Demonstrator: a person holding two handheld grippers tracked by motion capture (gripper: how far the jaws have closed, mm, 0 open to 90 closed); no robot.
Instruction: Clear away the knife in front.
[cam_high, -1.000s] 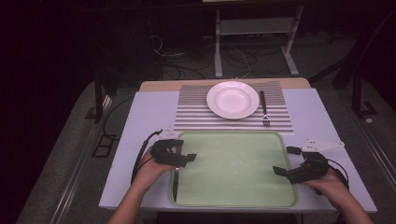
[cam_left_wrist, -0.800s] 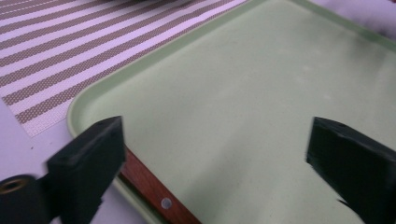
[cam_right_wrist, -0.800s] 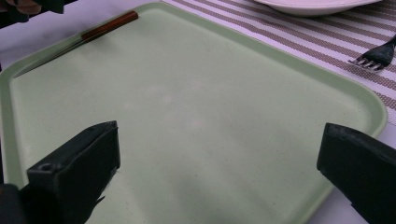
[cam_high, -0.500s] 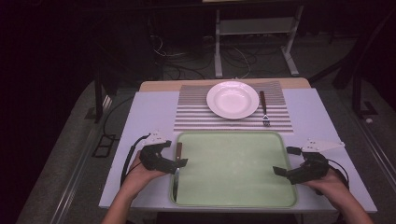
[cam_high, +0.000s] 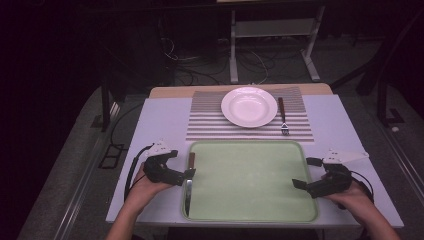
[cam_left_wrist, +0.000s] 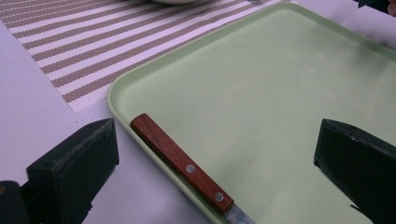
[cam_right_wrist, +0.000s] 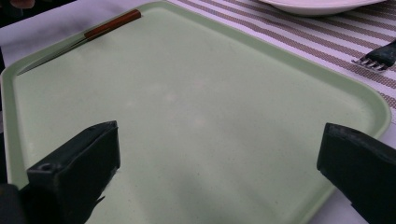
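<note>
Since half a second ago: left hand-held gripper (cam_high: 184, 176) shifted slightly toward 3 o'clock, now at the knife (cam_high: 188, 181); right hand-held gripper (cam_high: 303, 172) unchanged at the green tray (cam_high: 250, 180)'s 3 o'clock edge. From the left gripper view: wooden handle (cam_left_wrist: 182, 164) with two rivets, lying just inside the tray rim, between the spread jaws, apparently untouched. From the right gripper view: jaws wide apart over bare tray, gripping nothing; fork (cam_right_wrist: 380, 57) tines on the striped placemat (cam_right_wrist: 299, 32). From the high view: white plate (cam_high: 249, 106) at 12 o'clock on the worktop (cam_high: 160, 120).
</note>
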